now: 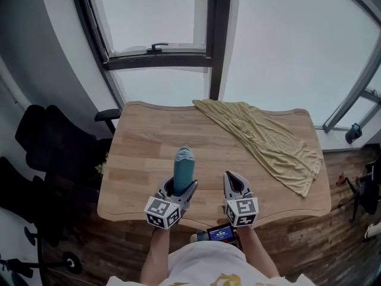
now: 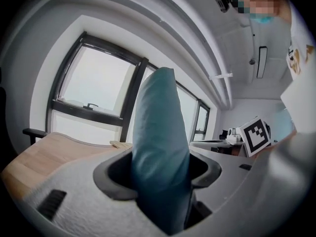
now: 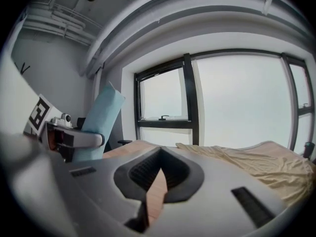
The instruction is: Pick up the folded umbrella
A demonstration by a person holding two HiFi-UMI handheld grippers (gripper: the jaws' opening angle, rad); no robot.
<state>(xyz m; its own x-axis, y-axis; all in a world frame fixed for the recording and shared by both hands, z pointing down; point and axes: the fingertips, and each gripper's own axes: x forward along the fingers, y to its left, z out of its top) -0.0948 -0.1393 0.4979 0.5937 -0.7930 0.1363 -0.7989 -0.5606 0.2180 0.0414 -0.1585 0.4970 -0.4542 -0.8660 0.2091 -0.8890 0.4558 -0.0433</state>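
Note:
The folded umbrella [image 1: 184,165] is a teal, sleeve-covered bundle, and my left gripper [image 1: 181,187] is shut on its lower part, holding it above the near edge of the wooden table [image 1: 143,136]. In the left gripper view the umbrella [image 2: 160,147] fills the gap of the left gripper [image 2: 159,171] and sticks out forward and upward. My right gripper [image 1: 234,181] hovers just to the right of it, holding nothing. The right gripper view shows the right gripper [image 3: 159,170] with its tips together and only a sliver of table between the jaws. There the umbrella [image 3: 101,125] appears at the left.
A crumpled yellow cloth [image 1: 268,139] lies across the table's far right part, also in the right gripper view as the cloth [image 3: 247,159]. Black office chairs [image 1: 53,142] stand to the left of the table. A large window [image 1: 161,16] is behind it. A small lit device [image 1: 221,233] sits by the person's waist.

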